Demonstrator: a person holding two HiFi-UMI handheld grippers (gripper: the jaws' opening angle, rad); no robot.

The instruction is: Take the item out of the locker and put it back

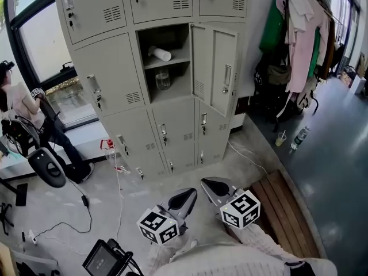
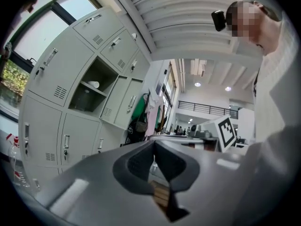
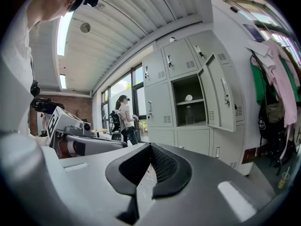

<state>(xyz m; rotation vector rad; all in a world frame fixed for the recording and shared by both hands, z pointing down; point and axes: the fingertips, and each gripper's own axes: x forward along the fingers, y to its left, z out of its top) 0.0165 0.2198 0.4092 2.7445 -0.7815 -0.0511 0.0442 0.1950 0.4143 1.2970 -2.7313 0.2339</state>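
Observation:
The grey locker bank has one compartment (image 1: 172, 62) standing open, its door (image 1: 215, 68) swung out to the right. A white roll (image 1: 160, 53) lies on the compartment's upper shelf and a clear glass jar (image 1: 163, 79) stands on the shelf below. The roll (image 3: 188, 97) and jar (image 3: 189, 114) also show in the right gripper view, and the roll (image 2: 94, 84) in the left one. My left gripper (image 1: 188, 193) (image 2: 154, 144) and right gripper (image 1: 208, 183) (image 3: 150, 146) hover side by side low over the floor, well short of the locker. Both are shut and empty.
A person (image 1: 17, 105) sits at the far left by the window. Clothes hang on a rack (image 1: 299, 39) at the right, with a bottle (image 1: 299, 137) and cup on the floor below. A wooden platform (image 1: 287, 211) lies right of me. Cables and a bottle (image 1: 112, 154) sit near the locker's base.

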